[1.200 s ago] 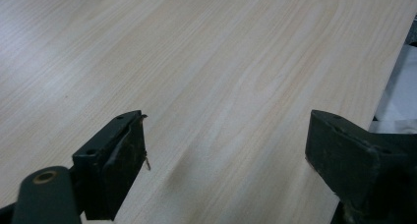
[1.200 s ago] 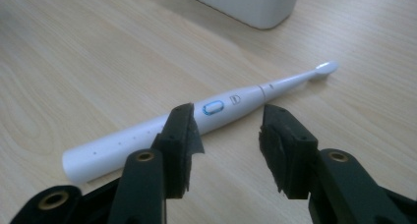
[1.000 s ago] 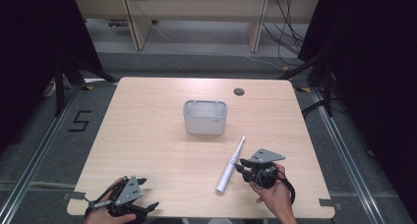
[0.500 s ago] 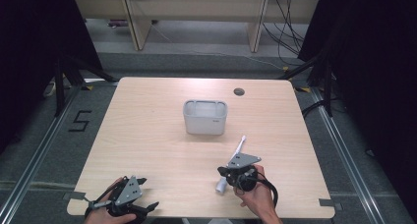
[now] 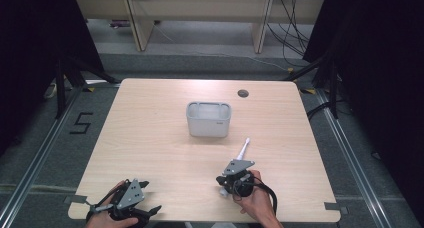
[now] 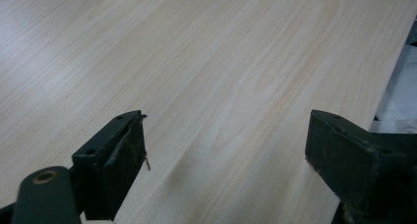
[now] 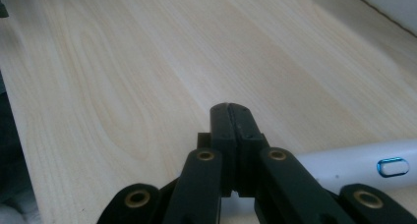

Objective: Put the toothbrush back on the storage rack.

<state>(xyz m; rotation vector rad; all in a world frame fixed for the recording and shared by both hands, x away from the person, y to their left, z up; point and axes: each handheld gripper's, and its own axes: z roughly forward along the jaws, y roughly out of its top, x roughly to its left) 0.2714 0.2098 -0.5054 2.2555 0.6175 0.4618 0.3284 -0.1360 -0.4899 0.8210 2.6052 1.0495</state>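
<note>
Toothbrush, electric type, white, lies flat on the tabletop directly under and just beside the right gripper; its handle with a blue-ringed button passes to the right of the fingers in the right gripper view. Right fingers are pressed together with nothing between them. Left gripper rests at the near tabletop edge, fingers spread wide, empty. Judged: body rigid, light, smooth plastic, liable to roll or slip. Best hold across the thick handle, not the thin neck. Grey bin stands beyond the fingers.

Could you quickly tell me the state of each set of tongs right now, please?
Left tongs: open, empty, over bare table.
Right tongs: shut, holding nothing; white toothbrush lies beside them.
</note>
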